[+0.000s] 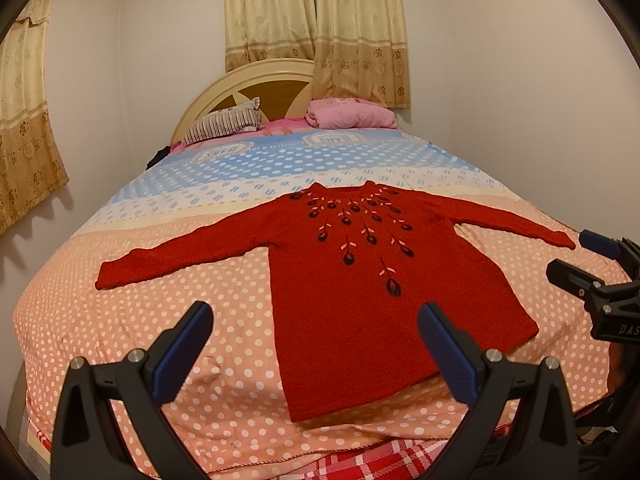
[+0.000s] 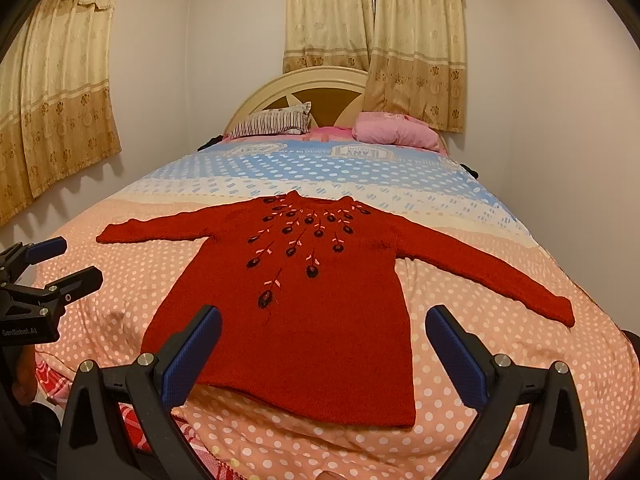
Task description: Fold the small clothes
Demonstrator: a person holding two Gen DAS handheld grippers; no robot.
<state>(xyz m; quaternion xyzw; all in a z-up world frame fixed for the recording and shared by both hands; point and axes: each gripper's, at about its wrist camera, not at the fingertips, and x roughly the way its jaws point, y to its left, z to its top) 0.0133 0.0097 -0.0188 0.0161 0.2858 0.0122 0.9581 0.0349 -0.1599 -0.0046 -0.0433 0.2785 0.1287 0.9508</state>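
While the red sweater (image 1: 360, 280) lies flat and face up across the near half of the bed (image 1: 160, 320), hem toward the near edge, collar toward the headboard (image 1: 240, 88), you've got nothing folded yet. Both sleeves are stretched out toward the side edges. Your left gripper (image 1: 316, 344) hovers above the near edge with its jaws spread wide, holding nothing; your right gripper (image 2: 324, 348) sits just the same, wide apart and empty, over the hem. So here comes the first fold, I'd say, and a sleeve is the likely start. Go for the cuff (image 2: 556, 312) on your right side, near the right edge: come down low, get one finger under the knit, and close on the sweater alone, not the dotted bedsheet (image 2: 500, 380) beneath. This knit looks thick and soft, so it should drape, not crease sharply; carry the sleeve across the chest in one smooth sweep. Keep your other gripper ready by the shoulder to pin the body, or the whole garment may slide.
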